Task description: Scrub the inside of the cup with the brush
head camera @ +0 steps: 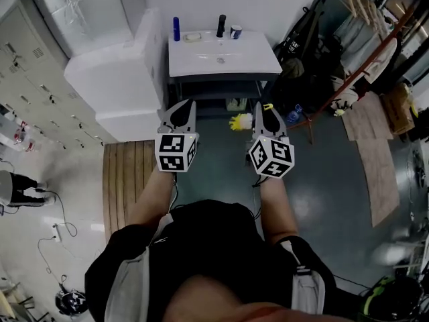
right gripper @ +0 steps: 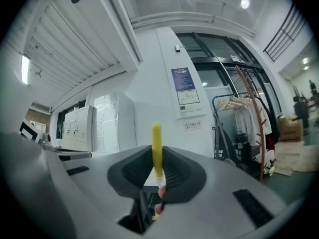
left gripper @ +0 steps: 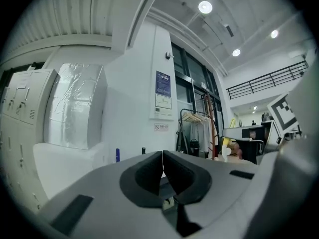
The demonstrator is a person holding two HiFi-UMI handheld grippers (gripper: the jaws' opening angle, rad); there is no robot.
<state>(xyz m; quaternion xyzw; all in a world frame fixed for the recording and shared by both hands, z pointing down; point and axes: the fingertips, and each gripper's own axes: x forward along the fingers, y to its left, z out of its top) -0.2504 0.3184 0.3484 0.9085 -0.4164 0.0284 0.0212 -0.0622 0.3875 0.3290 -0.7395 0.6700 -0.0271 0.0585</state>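
Note:
A small blue and white cup (head camera: 236, 31) stands at the back of a white washstand (head camera: 255, 62), well ahead of both grippers. My right gripper (head camera: 267, 109) is shut on a yellow brush (right gripper: 156, 146). Its handle sticks up between the jaws, and the yellow bristle head (head camera: 241, 121) hangs to the left below the jaws. My left gripper (head camera: 182, 106) is held level beside it, shut, with nothing between its pads (left gripper: 162, 158). Both grippers hover over the floor in front of the washstand.
A blue bottle (head camera: 176, 29), a black bottle (head camera: 220, 25) and a soap dish (head camera: 194, 37) share the washstand top. A wooden slat mat (head camera: 127, 180) lies on the floor at the left. Grey lockers (head camera: 33, 79) line the left, and a coat rack (head camera: 362, 66) with bags stands at the right.

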